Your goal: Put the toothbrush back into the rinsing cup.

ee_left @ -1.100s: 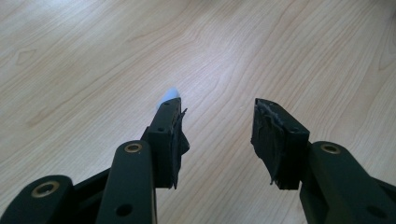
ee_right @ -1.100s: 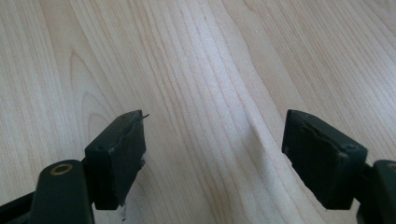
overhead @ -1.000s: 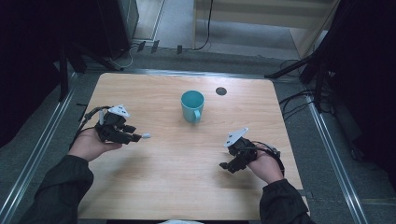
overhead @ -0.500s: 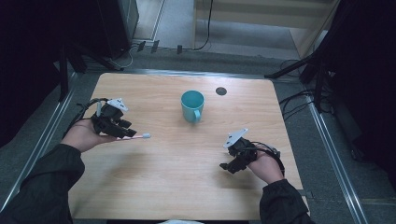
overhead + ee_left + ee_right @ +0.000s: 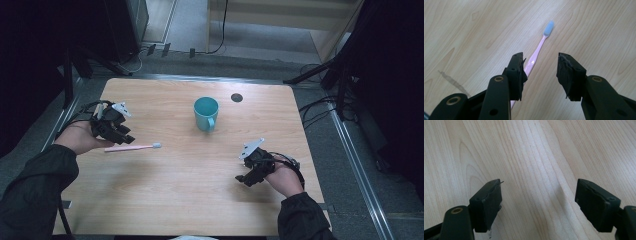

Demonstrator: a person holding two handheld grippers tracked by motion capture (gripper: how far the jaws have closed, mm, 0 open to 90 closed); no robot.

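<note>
Here, pink toothbrush (image 5: 131,147) flat near the table's (image 5: 175,200) left edge, closing left gripper (image 5: 126,139) fingers apart above it, right gripper's (image 5: 243,178) spread.

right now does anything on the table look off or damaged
Nothing is spilled or tipped. The teal cup stands upright and the pink toothbrush lies flat. Only oddity: the left hand-held gripper has ragged, frayed black pads.
</note>
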